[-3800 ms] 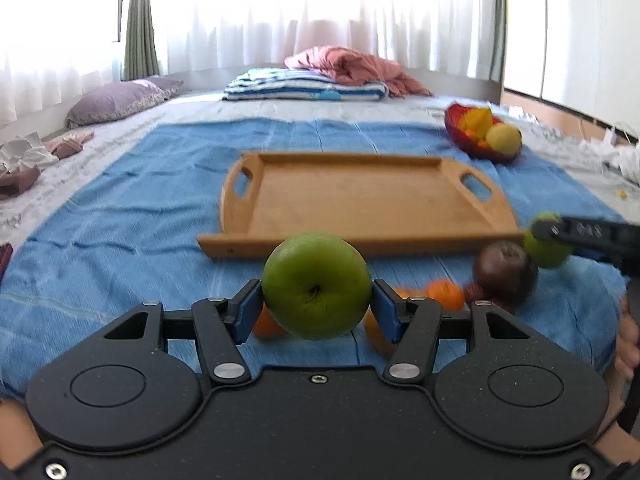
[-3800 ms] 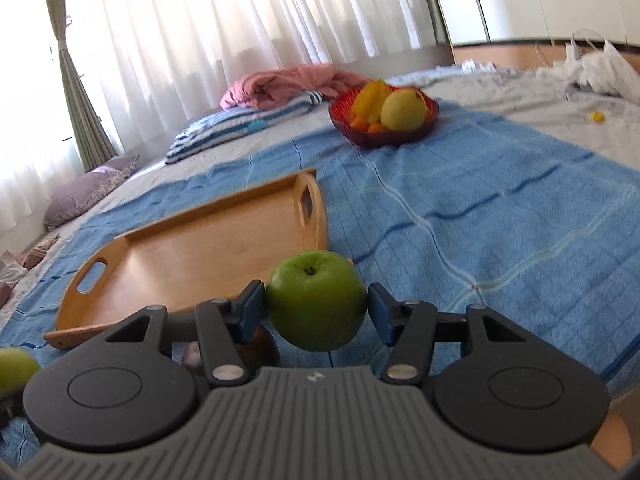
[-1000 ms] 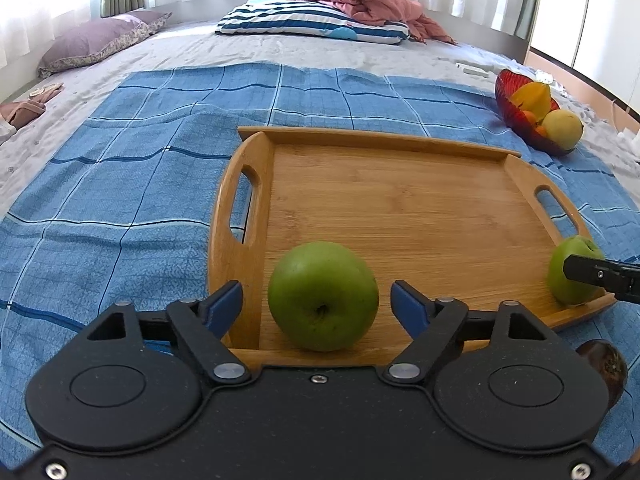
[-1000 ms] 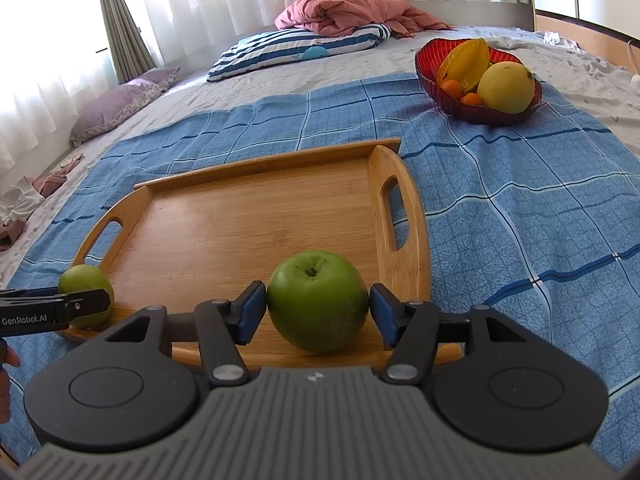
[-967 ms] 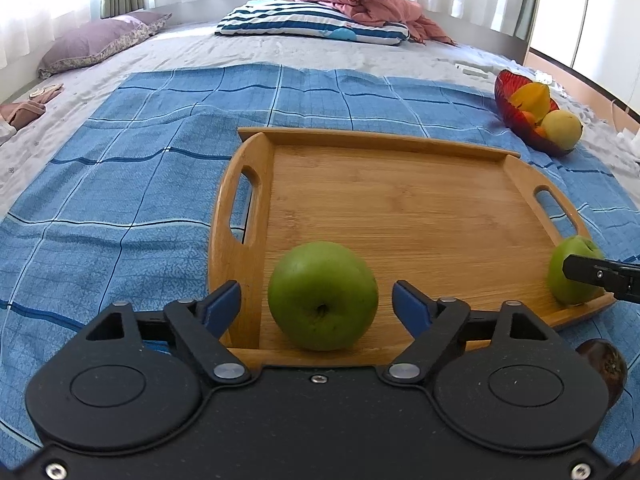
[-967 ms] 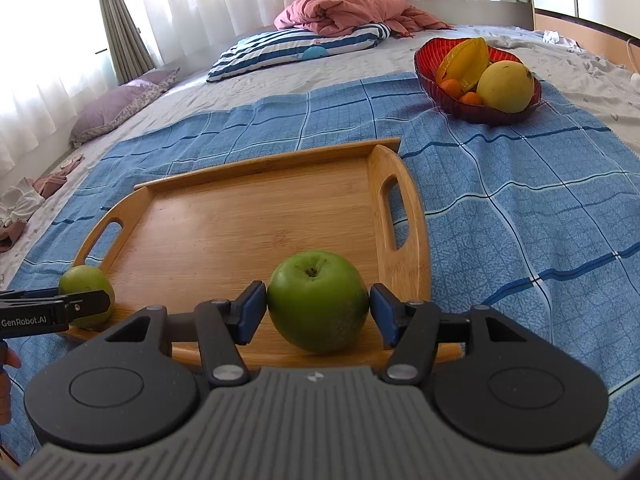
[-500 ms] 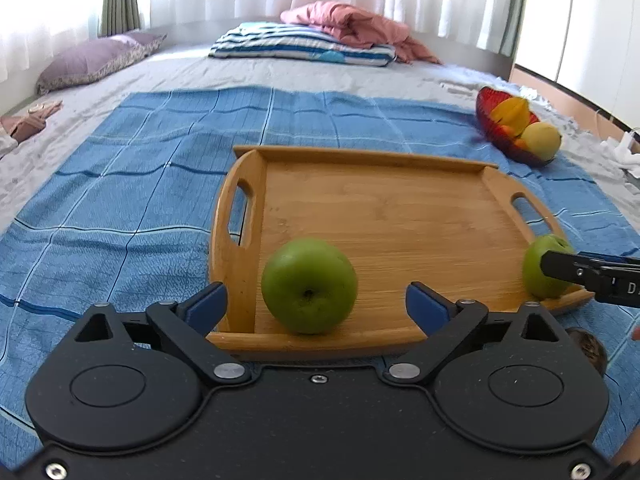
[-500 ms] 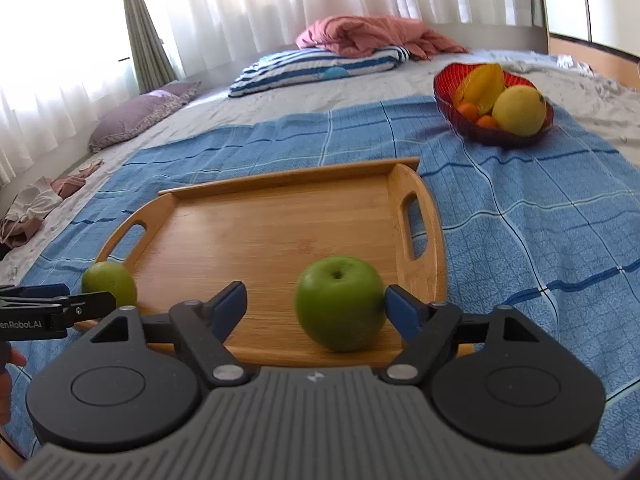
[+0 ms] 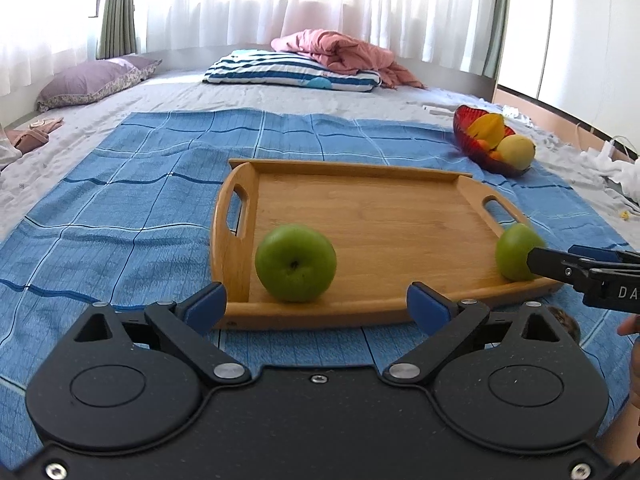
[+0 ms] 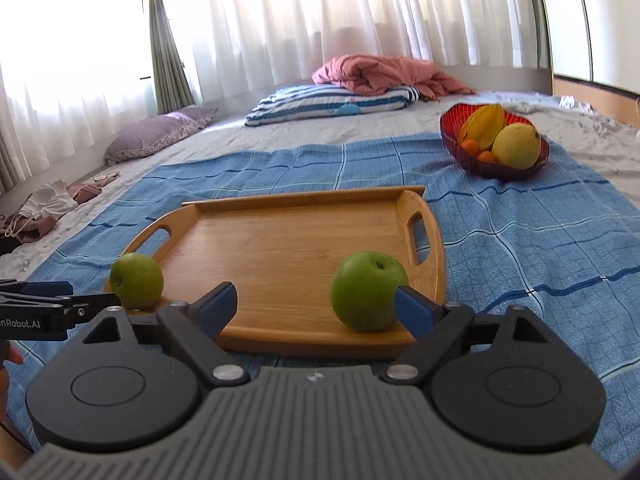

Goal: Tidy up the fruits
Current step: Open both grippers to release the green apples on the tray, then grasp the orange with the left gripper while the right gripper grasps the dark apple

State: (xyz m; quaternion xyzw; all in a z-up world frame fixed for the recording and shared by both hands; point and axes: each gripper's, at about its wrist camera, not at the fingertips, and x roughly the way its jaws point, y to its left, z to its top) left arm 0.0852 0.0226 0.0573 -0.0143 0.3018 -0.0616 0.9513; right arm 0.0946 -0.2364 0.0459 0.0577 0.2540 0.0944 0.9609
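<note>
Apples (image 9: 295, 267) (image 10: 368, 290): set at tray's (image 9: 376, 216) near corners, leaving room.
Left hand-held gripper (image 9: 316, 306): wide, empty.
Right hand-held gripper (image 10: 316, 305): wide, empty.

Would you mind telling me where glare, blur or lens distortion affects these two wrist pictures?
Left wrist view: the white curtains are blown out by backlight, and the small green apple at the wooden tray's right corner looks smeared. Right wrist view: the same curtains glare white, the nearer green apple is slightly soft, and fisheye bends the room's edges in both.
</note>
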